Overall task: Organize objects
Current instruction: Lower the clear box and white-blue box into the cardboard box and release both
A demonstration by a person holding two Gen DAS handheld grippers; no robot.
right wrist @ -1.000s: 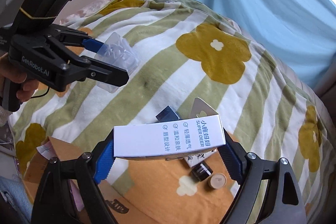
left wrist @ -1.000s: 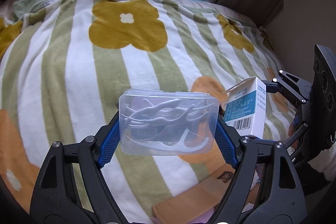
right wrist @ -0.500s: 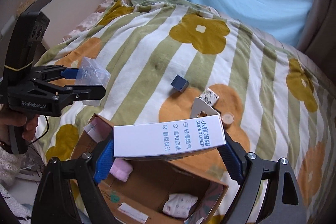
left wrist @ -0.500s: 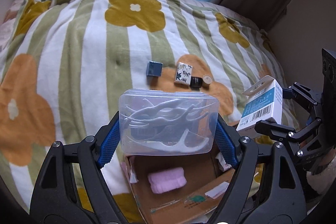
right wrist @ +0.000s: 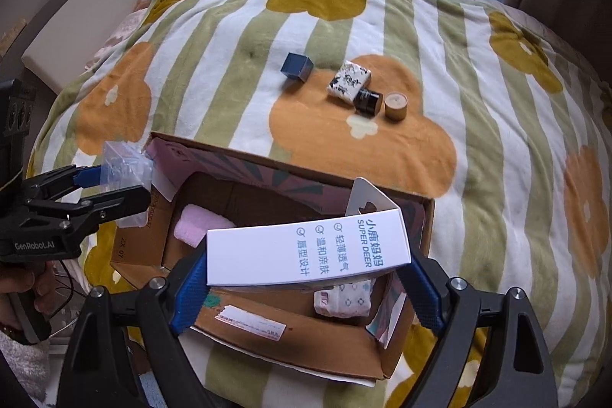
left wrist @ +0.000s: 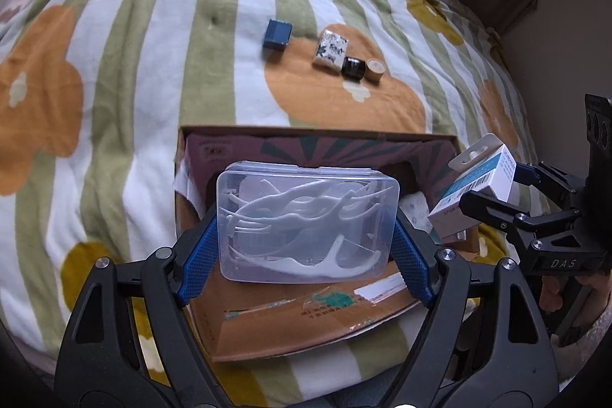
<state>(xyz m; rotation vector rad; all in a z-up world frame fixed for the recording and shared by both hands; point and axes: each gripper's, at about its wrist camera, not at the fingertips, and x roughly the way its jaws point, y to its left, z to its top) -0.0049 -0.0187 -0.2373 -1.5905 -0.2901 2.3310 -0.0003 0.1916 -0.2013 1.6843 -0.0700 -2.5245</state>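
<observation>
Over the last second you have swung both tools back from the open bed to the cardboard box (right wrist: 405,201) at the near edge of the bed. Your left tool (left wrist: 306,239) is clenched on the clear floss-pick case (left wrist: 308,220), now above the box's left side. Your right tool (right wrist: 306,274) grips the white carton (right wrist: 306,251) over the box opening, above the pink cloth (right wrist: 199,226) and patterned pack (right wrist: 344,299) inside. Both items look ready to drop in. Four small things, among them the blue cube (right wrist: 296,65), wait mid-bed.
</observation>
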